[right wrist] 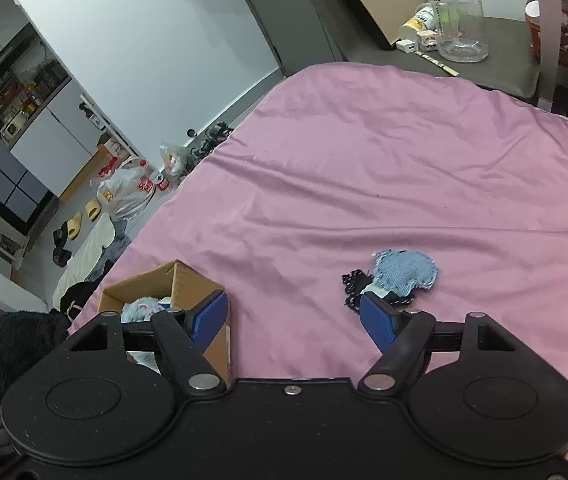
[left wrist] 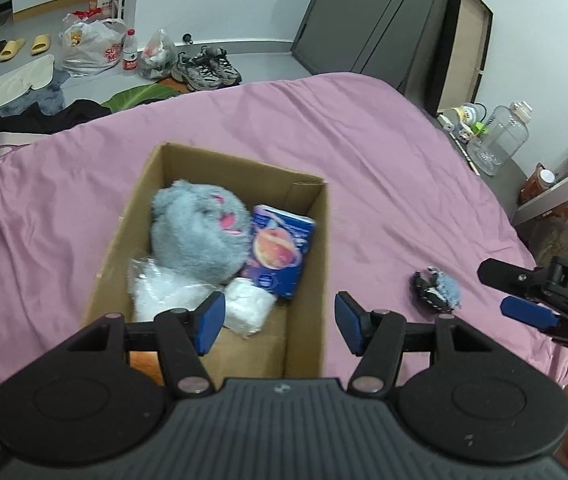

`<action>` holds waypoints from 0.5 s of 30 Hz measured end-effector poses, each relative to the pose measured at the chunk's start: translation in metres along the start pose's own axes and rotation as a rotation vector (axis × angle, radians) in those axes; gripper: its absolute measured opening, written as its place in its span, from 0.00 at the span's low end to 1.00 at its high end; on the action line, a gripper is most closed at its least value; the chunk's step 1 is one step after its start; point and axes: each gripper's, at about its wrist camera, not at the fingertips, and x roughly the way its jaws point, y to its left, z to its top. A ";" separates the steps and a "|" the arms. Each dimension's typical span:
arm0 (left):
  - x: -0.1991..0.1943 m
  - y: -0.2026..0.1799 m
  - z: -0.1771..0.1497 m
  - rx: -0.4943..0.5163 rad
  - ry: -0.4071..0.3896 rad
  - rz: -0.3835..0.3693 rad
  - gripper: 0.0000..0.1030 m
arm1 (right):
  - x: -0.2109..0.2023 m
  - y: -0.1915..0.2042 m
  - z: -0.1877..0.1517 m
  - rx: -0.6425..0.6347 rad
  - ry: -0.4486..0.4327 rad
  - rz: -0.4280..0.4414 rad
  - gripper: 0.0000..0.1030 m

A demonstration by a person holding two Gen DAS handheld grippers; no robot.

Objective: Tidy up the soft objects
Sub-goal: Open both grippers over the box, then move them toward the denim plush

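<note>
Left wrist view: the left gripper point(left wrist: 280, 322) hangs over the cardboard box point(left wrist: 308, 280) on the pink bedsheet point(left wrist: 364, 152), jaws apart and empty; inside lie a grey plush toy point(left wrist: 198, 236), a blue packet point(left wrist: 280, 250) and what may be white wadding point(left wrist: 164, 292).

Right wrist view: the right gripper point(right wrist: 294, 320) gapes, nothing between its pads; the denim scrap point(right wrist: 404, 274) on black lace lies just beyond its right finger.

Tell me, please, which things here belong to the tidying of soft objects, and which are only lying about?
Belong to the job:
cardboard box
grey plush toy
denim heart piece
white soft bundle

Only lying about:
sneakers
yellow slippers
clear jug
plastic bags
</note>
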 end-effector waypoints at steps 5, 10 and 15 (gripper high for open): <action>0.002 -0.020 -0.003 0.031 0.000 -0.016 0.57 | -0.002 -0.013 0.005 0.024 -0.008 -0.009 0.71; 0.005 -0.036 -0.001 0.053 0.000 -0.026 0.57 | -0.003 -0.025 0.008 0.043 -0.011 -0.024 0.71; 0.008 -0.052 0.004 0.071 -0.011 -0.042 0.57 | -0.002 -0.035 0.010 0.065 -0.008 -0.034 0.71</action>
